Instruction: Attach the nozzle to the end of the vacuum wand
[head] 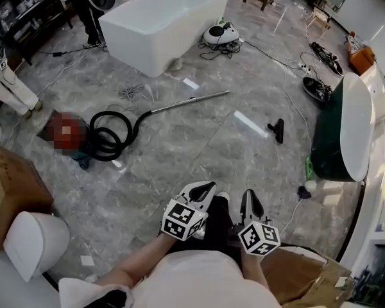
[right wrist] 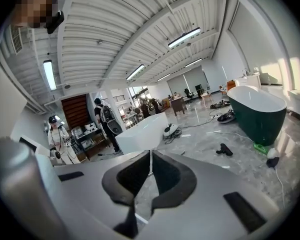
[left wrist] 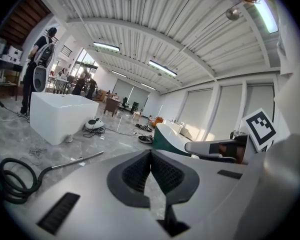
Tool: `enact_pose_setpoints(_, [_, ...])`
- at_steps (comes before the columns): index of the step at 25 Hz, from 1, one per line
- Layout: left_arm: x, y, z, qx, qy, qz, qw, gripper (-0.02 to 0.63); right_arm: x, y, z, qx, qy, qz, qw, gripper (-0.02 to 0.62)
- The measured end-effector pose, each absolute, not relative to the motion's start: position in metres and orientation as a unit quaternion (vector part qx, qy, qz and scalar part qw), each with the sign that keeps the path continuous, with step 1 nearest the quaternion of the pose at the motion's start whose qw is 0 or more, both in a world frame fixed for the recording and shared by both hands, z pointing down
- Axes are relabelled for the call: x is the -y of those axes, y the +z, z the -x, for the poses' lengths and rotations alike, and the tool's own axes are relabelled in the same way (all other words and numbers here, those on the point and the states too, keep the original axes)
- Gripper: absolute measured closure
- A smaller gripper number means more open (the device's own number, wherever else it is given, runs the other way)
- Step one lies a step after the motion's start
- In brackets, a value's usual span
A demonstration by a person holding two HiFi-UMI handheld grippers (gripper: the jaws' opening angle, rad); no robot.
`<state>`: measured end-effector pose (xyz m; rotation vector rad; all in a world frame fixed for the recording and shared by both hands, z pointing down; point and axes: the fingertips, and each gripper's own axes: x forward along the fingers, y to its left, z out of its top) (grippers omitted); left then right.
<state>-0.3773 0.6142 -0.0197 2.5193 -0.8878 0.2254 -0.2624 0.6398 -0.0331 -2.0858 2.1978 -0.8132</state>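
A silver vacuum wand (head: 183, 101) lies on the marble floor, joined to a coiled black hose (head: 109, 133); the wand (left wrist: 72, 161) also shows in the left gripper view. A small black nozzle (head: 277, 130) lies apart from it to the right, seen too as the nozzle (right wrist: 223, 150) in the right gripper view. My left gripper (head: 204, 189) and right gripper (head: 251, 201) are held side by side near my body, far from both. Both are shut and hold nothing.
A white bathtub (head: 163, 21) stands at the back, with a round vacuum unit (head: 219, 34) and cables beside it. A dark green tub (head: 341, 130) is at the right. A cardboard box (head: 9, 188) and a white toilet (head: 35, 242) are at the left. People stand at the far left.
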Motion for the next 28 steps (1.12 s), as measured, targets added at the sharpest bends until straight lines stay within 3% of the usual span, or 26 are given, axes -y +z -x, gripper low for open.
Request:
enact_pose_setpoints(11, [-0.546,-0.020,0.324,0.309,0.091,-0.923,0.210,0.598,-0.595,-0.033,0.161,-0.637,-0.228,0.736,0.025,0.571])
enact_pose_setpoints(28, [-0.421,-0.024,0.165,0.286,0.121,-0.928,0.206,0.597,-0.458,-0.036,0.043,-0.673,-0.228,0.703,0.019,0.571])
